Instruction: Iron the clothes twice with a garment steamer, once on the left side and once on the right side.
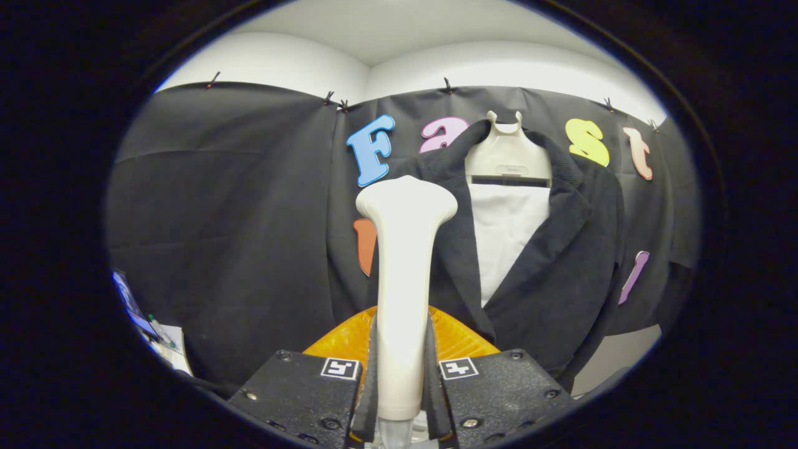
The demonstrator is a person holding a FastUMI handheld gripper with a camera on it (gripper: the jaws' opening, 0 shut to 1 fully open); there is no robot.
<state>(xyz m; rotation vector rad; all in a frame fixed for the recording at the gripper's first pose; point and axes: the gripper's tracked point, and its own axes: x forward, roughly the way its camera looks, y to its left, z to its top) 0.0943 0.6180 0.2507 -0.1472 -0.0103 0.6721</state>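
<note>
A cream garment steamer [402, 274] stands upright between my fingers, its handle clamped by both of them and its wide head up at the jacket's left lapel. My gripper [401, 374] is shut on the steamer handle. Beyond it a dark jacket [561, 262] hangs on a white hanger [506, 156] against the black cloth wall, with a white lining panel [506, 237] showing between the lapels. The steamer head covers part of the jacket's left side. I cannot tell whether the head touches the cloth.
An orange ribbed part [458, 340] sits just behind the steamer handle, low between the fingers. Papers and a small screen [140, 315] lie at the far left, below the black cloth wall [230, 218]. White wall shows above the cloth.
</note>
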